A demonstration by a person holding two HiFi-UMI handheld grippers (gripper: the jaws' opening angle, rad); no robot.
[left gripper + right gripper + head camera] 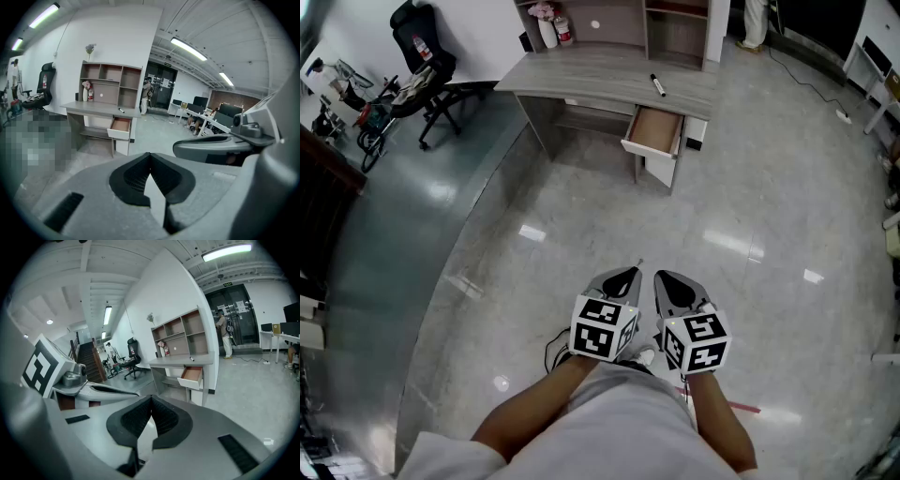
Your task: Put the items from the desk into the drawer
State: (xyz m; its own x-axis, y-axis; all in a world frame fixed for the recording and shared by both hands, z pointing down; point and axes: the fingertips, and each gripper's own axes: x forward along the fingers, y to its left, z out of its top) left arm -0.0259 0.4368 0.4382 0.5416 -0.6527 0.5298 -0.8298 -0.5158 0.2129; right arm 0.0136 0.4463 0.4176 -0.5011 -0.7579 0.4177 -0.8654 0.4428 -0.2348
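A grey desk (pixel 581 75) stands far ahead across the floor, and a dark marker pen (pixel 657 85) lies on its top. Below the pen, the wooden drawer (pixel 654 131) is pulled open and looks empty. Both grippers hang side by side over the floor, close to my body and far from the desk. My left gripper (pixel 624 279) is shut with nothing in it, and so is my right gripper (pixel 671 283). The left gripper view shows its jaws (pixel 150 155) closed, with the desk (pixel 101 108) and drawer (pixel 121 125) distant. In the right gripper view the pen (pixel 191 359) sits above the drawer (pixel 191 374).
A shelf unit on the desk holds small bottles (pixel 553 28). A black office chair (pixel 424 54) stands left of the desk. White tables (pixel 874 58) and a floor cable (pixel 811 86) are at the right. A person (pixel 146 94) stands by the far door.
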